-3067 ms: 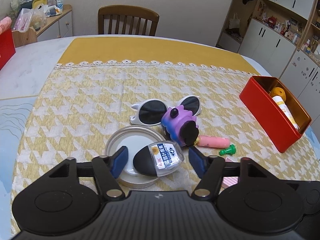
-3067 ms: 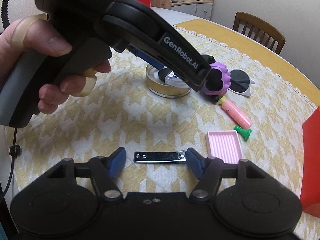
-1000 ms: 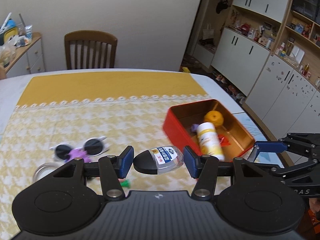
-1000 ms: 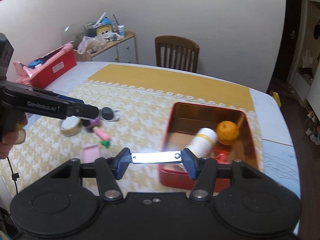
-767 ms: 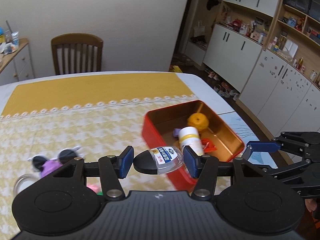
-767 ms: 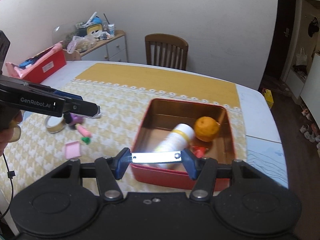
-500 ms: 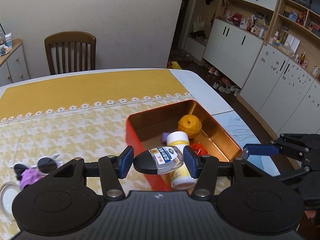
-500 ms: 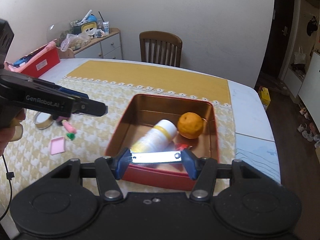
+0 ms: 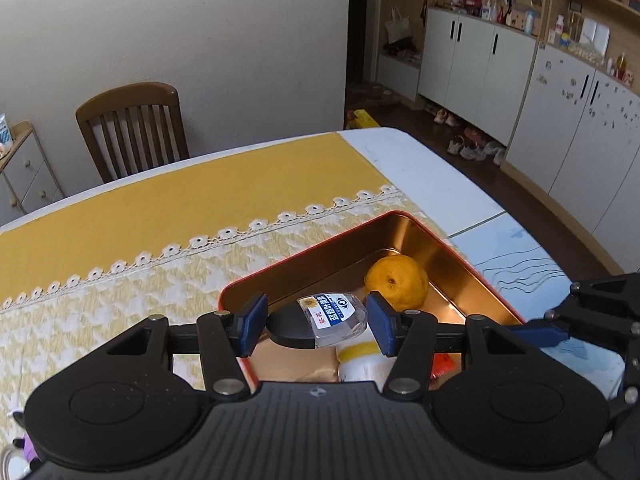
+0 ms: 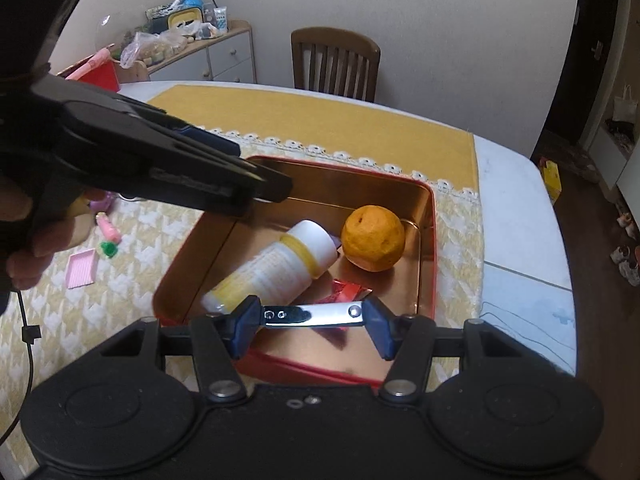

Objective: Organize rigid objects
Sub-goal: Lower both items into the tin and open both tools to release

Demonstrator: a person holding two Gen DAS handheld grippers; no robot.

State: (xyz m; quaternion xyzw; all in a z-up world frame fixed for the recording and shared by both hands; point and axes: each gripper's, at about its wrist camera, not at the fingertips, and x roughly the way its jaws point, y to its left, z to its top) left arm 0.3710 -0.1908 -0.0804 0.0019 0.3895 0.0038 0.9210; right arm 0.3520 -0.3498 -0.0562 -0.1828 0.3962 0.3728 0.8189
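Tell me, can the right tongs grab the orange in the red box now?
Probably not yet. The right tongs are already clamped on a metal nail clipper, so they're full, though the orange lies uncovered in the red box.

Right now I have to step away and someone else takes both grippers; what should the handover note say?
Left gripper: fingers shut on the small clear bottle with a black cap, above the red rectangular tin.
Right gripper: fingers shut on the shiny metal nail clipper, also over the tin.
Already in the tin: orange, white bottle with yellow band.
Left: release both, then fetch the pink tray and green pin from the cloth.
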